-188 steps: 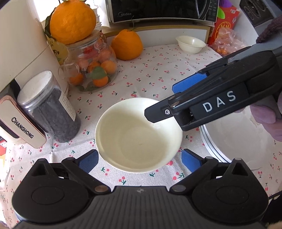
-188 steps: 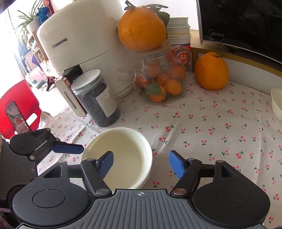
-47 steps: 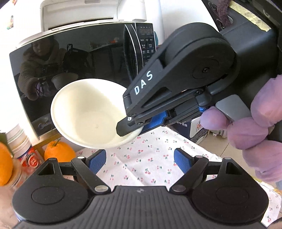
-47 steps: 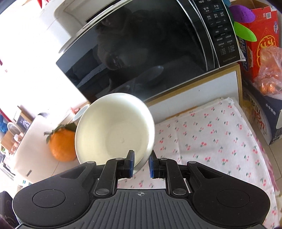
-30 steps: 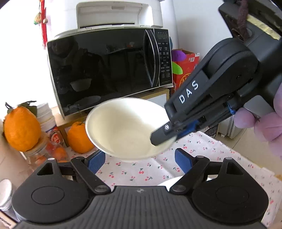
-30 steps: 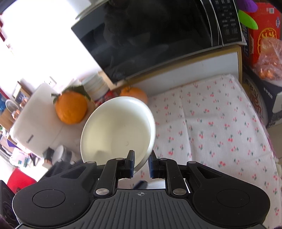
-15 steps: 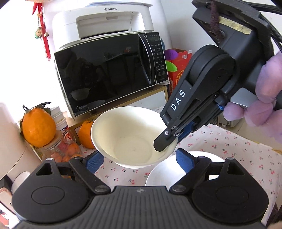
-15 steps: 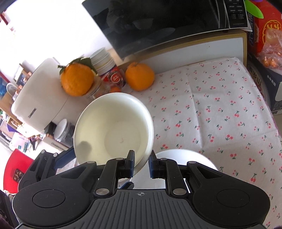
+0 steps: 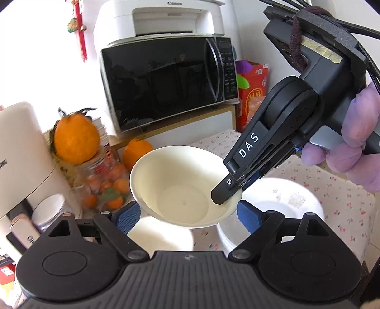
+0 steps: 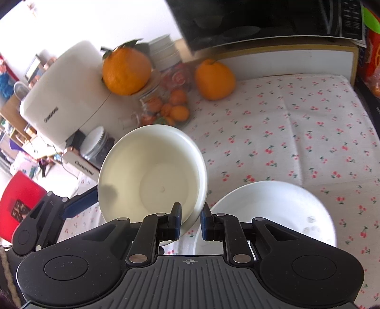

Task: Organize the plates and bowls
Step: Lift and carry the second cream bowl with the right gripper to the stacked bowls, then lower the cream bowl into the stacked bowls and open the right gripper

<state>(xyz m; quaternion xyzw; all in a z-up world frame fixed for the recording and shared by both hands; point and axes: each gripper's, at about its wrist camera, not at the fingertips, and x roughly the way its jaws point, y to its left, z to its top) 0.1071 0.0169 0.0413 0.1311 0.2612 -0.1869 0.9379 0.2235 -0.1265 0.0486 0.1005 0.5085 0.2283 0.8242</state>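
cream and smooth, one round bowl [image 10: 152, 176] hangs in the air, its rim pinched between the blue pads of the right gripper [image 10: 191, 219], whose jaws are pressed close on it. the left gripper [image 9: 187, 215] stands spread wide below the bowl, with its two blue pads [image 9: 125, 217] on either side and touching nothing. a gloved hand [image 9: 351, 152] in lilac holds the right gripper's handle.

under the bowl lie two white plates, both round and glossy: one plate [image 10: 273, 209] on the cherry-print cloth [image 10: 296, 123], and a second plate [image 9: 163, 238] just left of it in the left wrist view, mostly hidden by the bowl.

further back stand one glass jar [image 9: 104, 185] full of small oranges, with one big orange [image 9: 76, 140] on its lid, and a second big orange [image 10: 215, 79] on the cloth beside it. left of them are a dark jar with a silver lid [image 9: 48, 210] and a white rounded appliance [image 10: 61, 99]. behind are one black microwave [image 9: 166, 83], one white printer [image 9: 161, 19] on top of it, and a red box [image 9: 254, 95] to its right.
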